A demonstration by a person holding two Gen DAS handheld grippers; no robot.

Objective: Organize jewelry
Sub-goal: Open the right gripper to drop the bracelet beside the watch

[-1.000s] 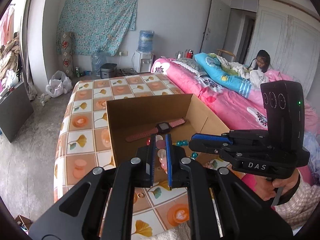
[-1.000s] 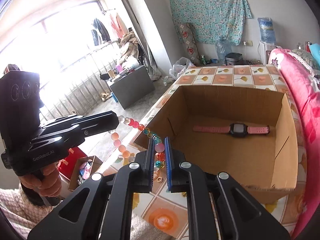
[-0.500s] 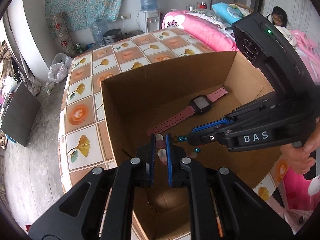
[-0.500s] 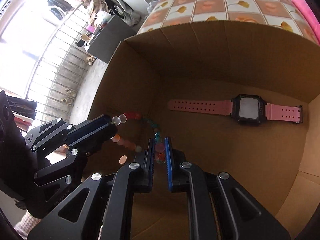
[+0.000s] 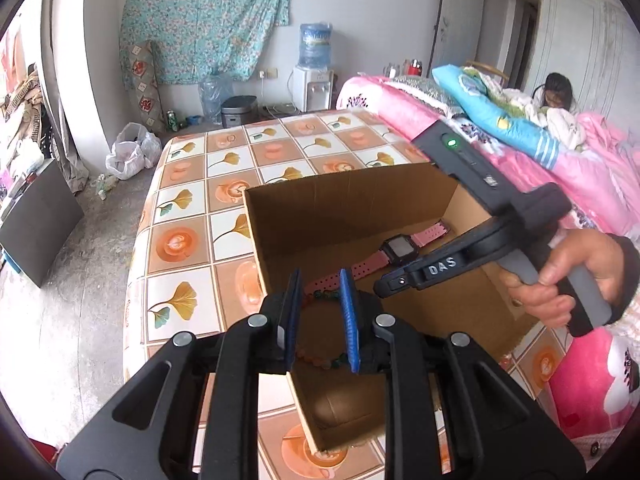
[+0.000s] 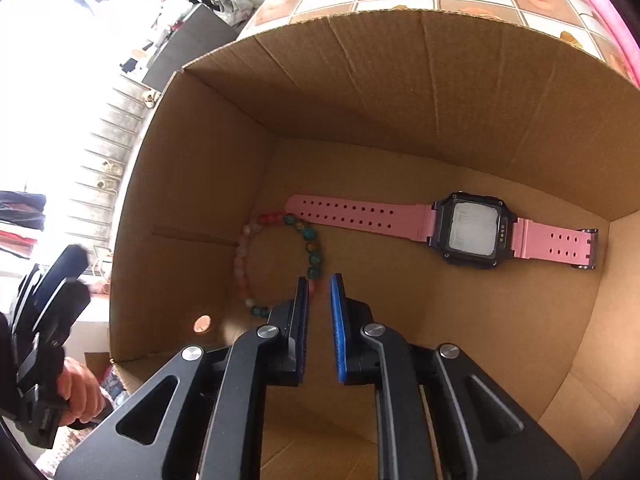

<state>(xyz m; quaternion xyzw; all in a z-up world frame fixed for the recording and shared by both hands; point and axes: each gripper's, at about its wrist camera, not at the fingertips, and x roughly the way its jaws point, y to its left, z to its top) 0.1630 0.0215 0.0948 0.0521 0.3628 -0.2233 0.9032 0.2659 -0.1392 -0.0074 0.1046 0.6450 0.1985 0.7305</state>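
A bead bracelet (image 6: 280, 256) of pink, red and teal beads lies on the floor of an open cardboard box (image 6: 400, 92), touching the strap end of a pink watch (image 6: 472, 230) with a black face. My right gripper (image 6: 319, 280) is open just above the bracelet inside the box. My left gripper (image 5: 320, 276) is open and empty above the box's near left wall; the bracelet (image 5: 320, 360) shows between its fingers. The watch (image 5: 396, 248) and the box (image 5: 348, 184) show there too, with the right gripper body (image 5: 424, 272) reaching into the box.
The box stands on a table with a flower-tile cloth (image 5: 224, 184). A bed with pink bedding (image 5: 580, 184) lies to the right, with a person (image 5: 556, 92) on it. A water dispenser (image 5: 314, 68) and bags stand by the far wall.
Both grippers have opened and let go of the bracelet, which now lies on the box floor. The left gripper has pulled back and up from the box.
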